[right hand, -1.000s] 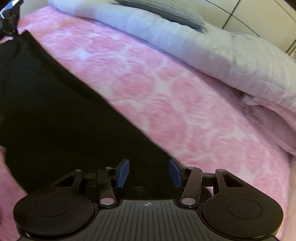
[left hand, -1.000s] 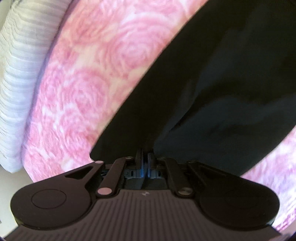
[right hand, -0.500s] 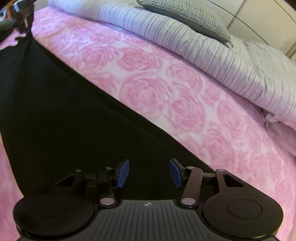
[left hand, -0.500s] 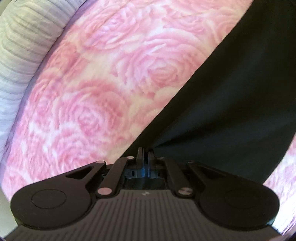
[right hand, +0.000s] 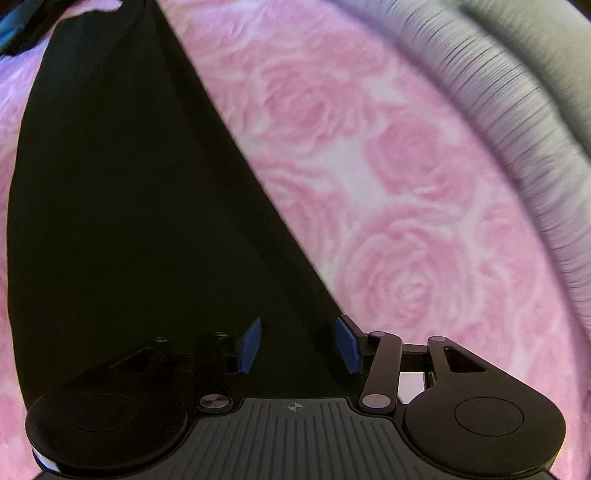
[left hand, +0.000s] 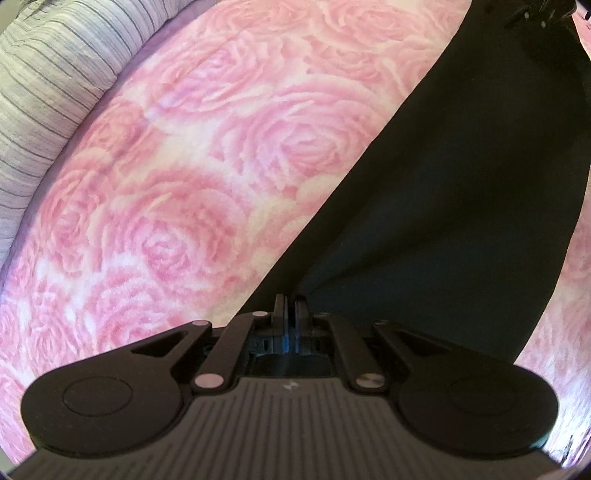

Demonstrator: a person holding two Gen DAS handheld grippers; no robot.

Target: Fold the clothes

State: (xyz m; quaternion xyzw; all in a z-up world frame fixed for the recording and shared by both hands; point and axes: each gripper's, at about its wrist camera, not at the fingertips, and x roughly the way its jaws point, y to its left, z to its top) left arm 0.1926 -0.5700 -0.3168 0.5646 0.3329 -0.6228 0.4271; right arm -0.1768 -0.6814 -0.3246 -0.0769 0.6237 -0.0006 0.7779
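Note:
A black garment [left hand: 461, 184] lies stretched over the pink rose bedspread [left hand: 184, 184]. My left gripper [left hand: 290, 306] is shut on one corner of it, and the cloth fans out from the pinched fingers toward the upper right. In the right wrist view the same garment [right hand: 129, 221] fills the left half. My right gripper [right hand: 299, 332] hovers low over its near corner. Its blue pads [right hand: 251, 345] stand apart and are closing, with the cloth's edge running between them but not pinched.
A grey striped quilt [left hand: 44, 74] is bunched along the bed's far side, also in the right wrist view [right hand: 517, 129]. The pink bedspread [right hand: 406, 184] extends beside the garment. A dark device [left hand: 535, 14] shows at the garment's far end.
The right gripper has swept along the garment's edge to its corner, come lower and rolled, and its pads have narrowed a little. The left gripper has shifted and tilted, still pinching its corner.

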